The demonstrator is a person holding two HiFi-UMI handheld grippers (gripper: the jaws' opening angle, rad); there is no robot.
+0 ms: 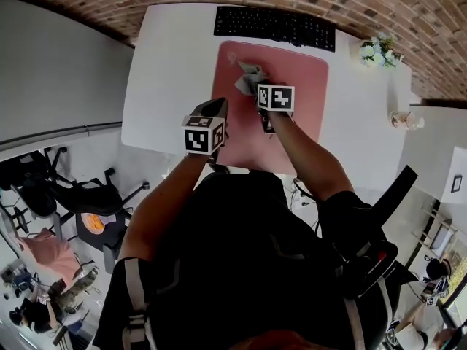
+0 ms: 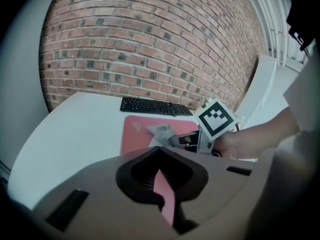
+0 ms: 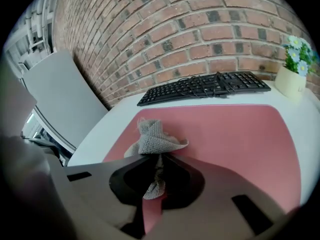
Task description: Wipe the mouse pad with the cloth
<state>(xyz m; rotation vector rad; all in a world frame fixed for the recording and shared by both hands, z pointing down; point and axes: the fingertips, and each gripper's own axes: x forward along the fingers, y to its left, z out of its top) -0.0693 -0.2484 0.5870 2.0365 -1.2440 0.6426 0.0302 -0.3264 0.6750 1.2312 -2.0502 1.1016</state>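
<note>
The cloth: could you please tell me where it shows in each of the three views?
Head view: the cloth is upper centre, on the pink mouse pad.
Left gripper view: the cloth is at centre, on the pad, beyond the tongs.
Right gripper view: the cloth is left of centre, pinched in the right gripper.
Shared landmark: the black keyboard, just beyond the pad in all three views.

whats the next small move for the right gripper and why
Probably drag the cloth sideways to the right across the mouse pad. The right gripper has its jaws shut on the cloth, which is bunched on the pad's left part near the keyboard, while most of the pink surface to its right lies bare.
</note>
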